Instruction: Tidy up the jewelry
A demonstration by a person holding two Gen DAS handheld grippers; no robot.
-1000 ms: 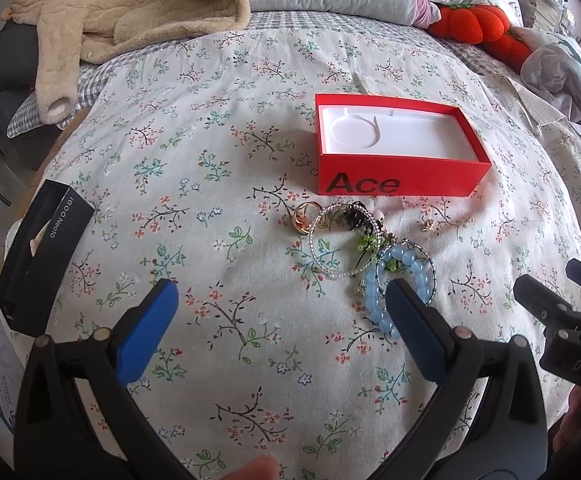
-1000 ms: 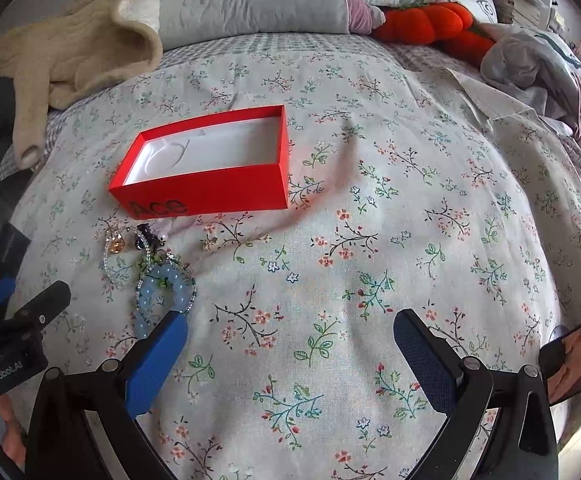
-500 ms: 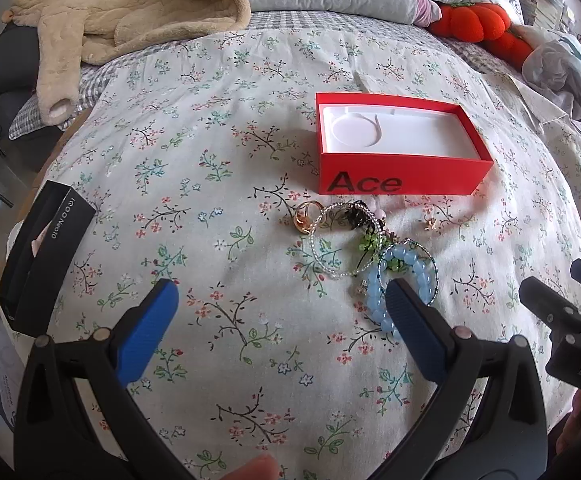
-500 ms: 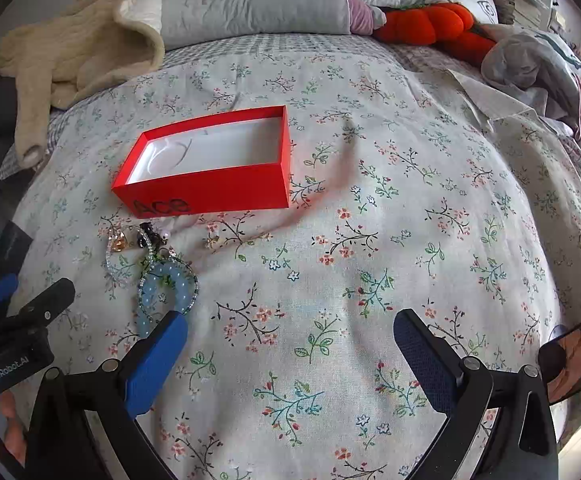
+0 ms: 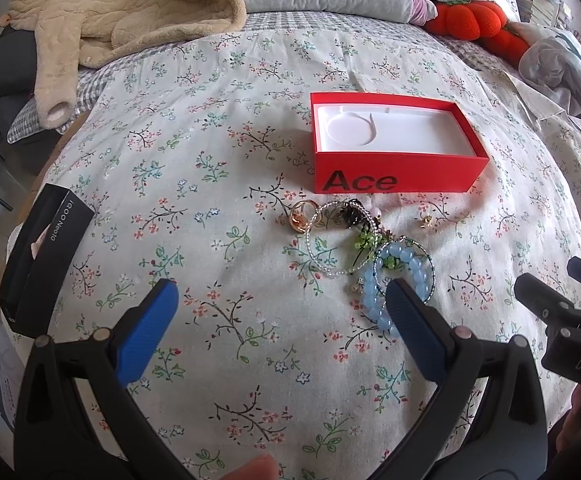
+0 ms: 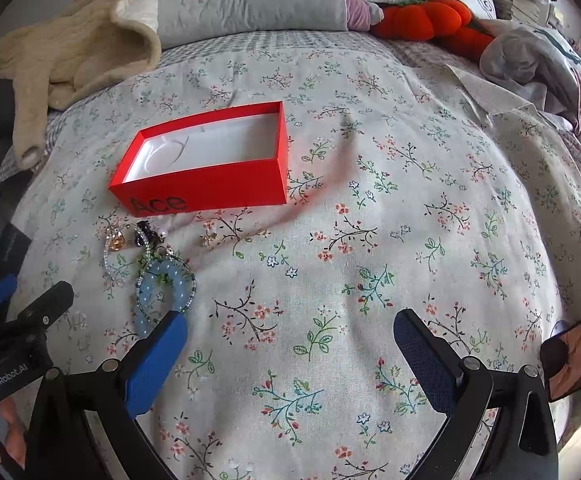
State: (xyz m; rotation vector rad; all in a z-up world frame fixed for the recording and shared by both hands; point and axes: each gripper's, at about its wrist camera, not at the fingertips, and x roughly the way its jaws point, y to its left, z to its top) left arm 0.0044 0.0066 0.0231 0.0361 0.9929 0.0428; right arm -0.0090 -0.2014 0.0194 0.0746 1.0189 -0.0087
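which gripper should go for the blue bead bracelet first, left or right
Left, probably. The left hand-held gripper is open with the blue bead bracelet right beside one finger; the right hand-held gripper, also open, faces mostly bare bedspread.

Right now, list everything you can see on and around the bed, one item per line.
Box: one, red with a white insert, open and empty, mid-bed.
Bead bracelet: one, light blue, nearest the left gripper, partly behind its finger.
Clear bead bracelet: one, beside the blue one.
Ring: one, gold, in front of the box.
Small gold piece: one, apart, to the right of the pile.
Black carton: one, at the bed's left edge.
Beige garment: one, far left.
Orange plush: one, far right.
Left gripper: black with blue pads, open.
Right gripper: the same, open.
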